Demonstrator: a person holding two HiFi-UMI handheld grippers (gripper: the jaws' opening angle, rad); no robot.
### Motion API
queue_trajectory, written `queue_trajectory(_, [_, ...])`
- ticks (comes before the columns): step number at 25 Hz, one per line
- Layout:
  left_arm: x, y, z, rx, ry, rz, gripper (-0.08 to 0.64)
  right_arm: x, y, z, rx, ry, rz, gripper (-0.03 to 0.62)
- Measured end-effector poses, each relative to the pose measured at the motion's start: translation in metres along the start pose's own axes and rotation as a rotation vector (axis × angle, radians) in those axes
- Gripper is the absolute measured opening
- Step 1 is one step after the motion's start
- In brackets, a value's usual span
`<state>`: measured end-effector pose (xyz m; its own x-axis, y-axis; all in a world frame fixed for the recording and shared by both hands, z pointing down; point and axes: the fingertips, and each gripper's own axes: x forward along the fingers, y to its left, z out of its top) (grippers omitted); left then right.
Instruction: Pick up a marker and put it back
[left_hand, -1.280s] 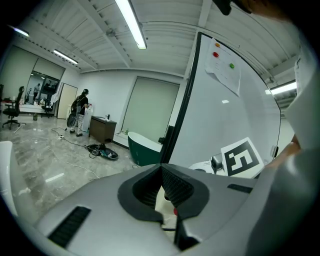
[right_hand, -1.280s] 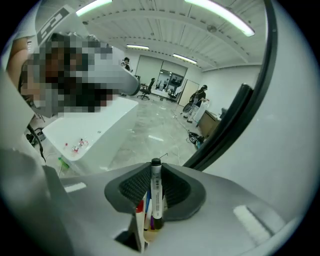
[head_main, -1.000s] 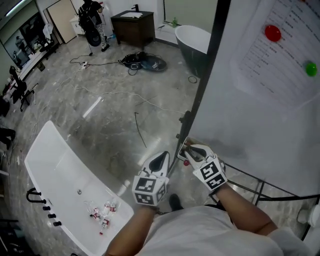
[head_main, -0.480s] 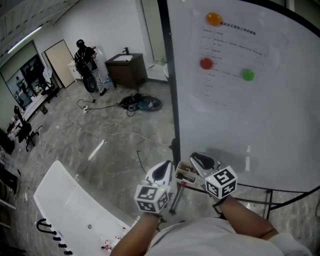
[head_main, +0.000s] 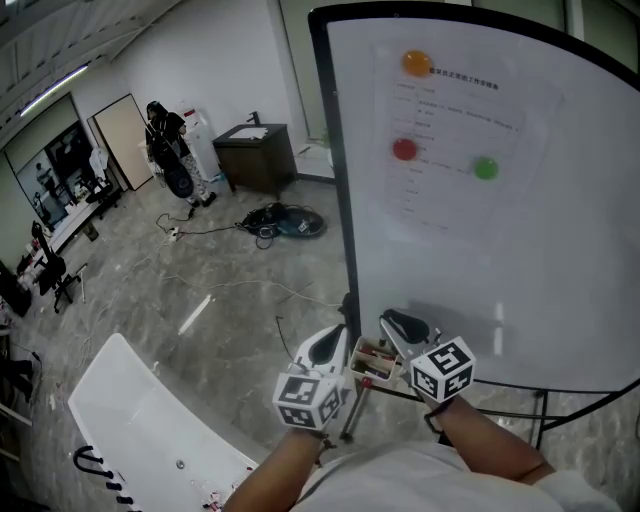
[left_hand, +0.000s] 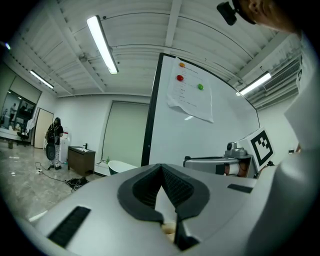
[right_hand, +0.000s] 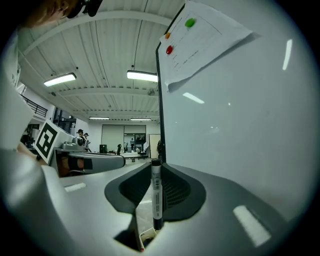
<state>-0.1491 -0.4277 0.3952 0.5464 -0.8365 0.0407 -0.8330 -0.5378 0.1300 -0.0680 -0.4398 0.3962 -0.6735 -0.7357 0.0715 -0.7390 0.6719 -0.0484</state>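
Observation:
In the right gripper view, a black-and-white marker (right_hand: 156, 195) stands upright between the jaws of my right gripper (right_hand: 153, 171), which is shut on it. The whiteboard (right_hand: 240, 125) fills the right side of that view. From the head view, the right gripper (head_main: 400, 325) hangs just right of a small open marker box (head_main: 372, 362) on the whiteboard's tray; the marker itself is not discernible there. My left gripper (head_main: 325, 345) sits just left of the box. In the left gripper view its jaws (left_hand: 161, 167) meet at the tips with nothing between them.
A paper sheet is pinned to the whiteboard (head_main: 520, 270) by an orange magnet (head_main: 417, 62), a red magnet (head_main: 404, 149) and a green magnet (head_main: 485, 168). A white bathtub (head_main: 140, 420) lies lower left. Cables (head_main: 280, 222), a dark cabinet (head_main: 255, 150) and a person (head_main: 165, 140) are farther back.
The head view has swung up from the floor to the whiteboard. Both grippers stay beside the marker box, and in the last half second they barely move.

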Motion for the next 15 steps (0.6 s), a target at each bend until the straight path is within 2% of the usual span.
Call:
queue_trajectory(9, [0.004, 0.009, -0.006, -0.031, 0.018, 0.009, 0.002, 0.005, -0.001, -0.007, 0.006, 0.02, 0.013, 0.067])
queue_trajectory(15, [-0.001, 0.015, -0.022, -0.061, 0.039, 0.002, 0.002, 0.019, 0.011, -0.032, -0.016, 0.099, 0.059, 0.067])
